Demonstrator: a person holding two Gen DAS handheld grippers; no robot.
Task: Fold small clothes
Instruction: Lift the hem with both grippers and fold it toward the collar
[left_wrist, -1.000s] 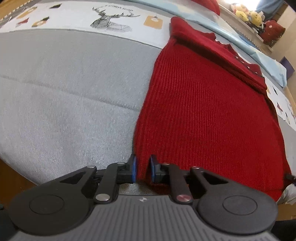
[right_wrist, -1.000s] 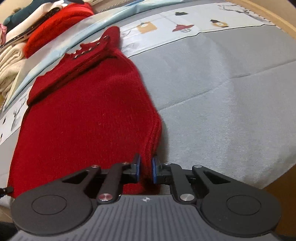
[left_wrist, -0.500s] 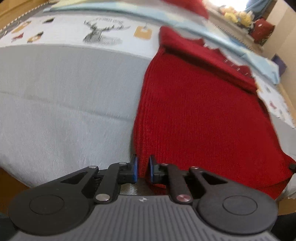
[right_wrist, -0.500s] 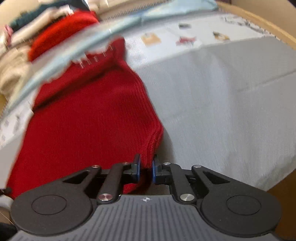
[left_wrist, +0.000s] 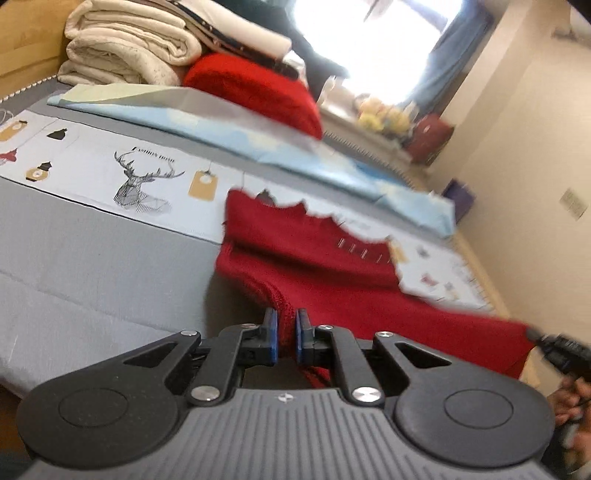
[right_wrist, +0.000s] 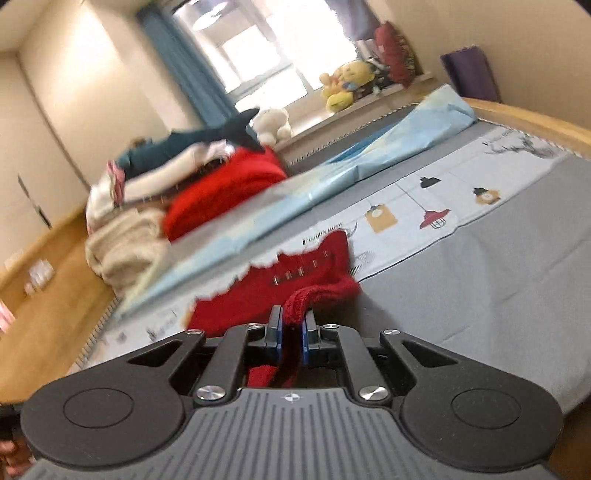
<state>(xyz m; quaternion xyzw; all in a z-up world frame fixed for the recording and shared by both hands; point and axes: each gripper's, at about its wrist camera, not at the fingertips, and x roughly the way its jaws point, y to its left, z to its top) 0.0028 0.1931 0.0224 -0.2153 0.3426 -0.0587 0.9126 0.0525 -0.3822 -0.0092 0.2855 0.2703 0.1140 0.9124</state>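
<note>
My left gripper (left_wrist: 286, 334) is closing on one bottom corner of the red sweater (left_wrist: 325, 273), and my right gripper (right_wrist: 292, 338) is clamped on the other, so the hem hangs lifted while the collar end lies on the bed (left_wrist: 92, 266), ready to fold over.

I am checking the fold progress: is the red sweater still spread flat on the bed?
No. Its near hem is lifted, pinched in the left claw and right claw; the red sweater bends upward off the bed.

The bedsheet (left_wrist: 155, 166) bears small print (too blurred to read).
</note>
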